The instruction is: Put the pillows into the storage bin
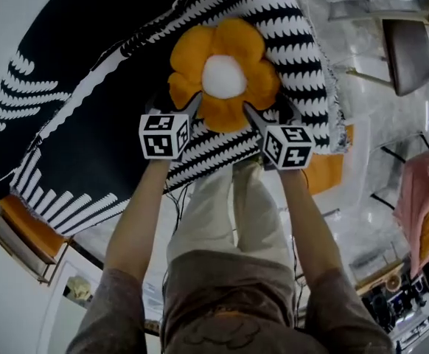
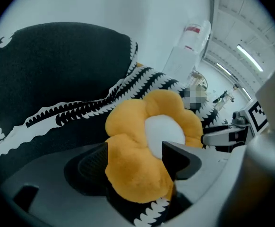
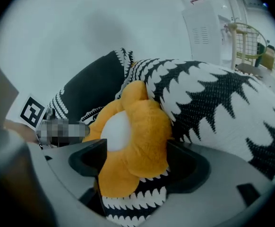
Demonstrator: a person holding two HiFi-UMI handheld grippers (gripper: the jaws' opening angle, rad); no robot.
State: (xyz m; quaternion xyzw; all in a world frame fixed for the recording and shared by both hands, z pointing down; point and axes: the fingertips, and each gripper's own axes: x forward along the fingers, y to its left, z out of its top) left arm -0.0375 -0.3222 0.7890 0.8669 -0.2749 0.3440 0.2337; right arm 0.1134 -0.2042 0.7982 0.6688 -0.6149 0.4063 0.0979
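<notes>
An orange flower pillow (image 1: 224, 76) with a white centre lies against a big black-and-white patterned pillow (image 1: 89, 109). My left gripper (image 1: 196, 105) holds its lower left petal and my right gripper (image 1: 253, 113) its lower right petal. In the left gripper view the petal (image 2: 137, 169) fills the gap between the jaws of that gripper (image 2: 135, 162). In the right gripper view an orange petal (image 3: 133, 141) and a fold of black-and-white fabric (image 3: 133, 197) sit pressed between the jaws of the right gripper (image 3: 135, 162). No storage bin is recognisable.
The patterned pillow (image 3: 213, 103) spreads wide behind and below the flower. The person's legs (image 1: 222, 205) stand right under the grippers. An orange surface (image 1: 325, 172) shows beneath the pillow's right edge. A chair (image 1: 410, 54) and pink cloth (image 1: 421, 198) are at the right, a wooden frame (image 1: 23, 245) at lower left.
</notes>
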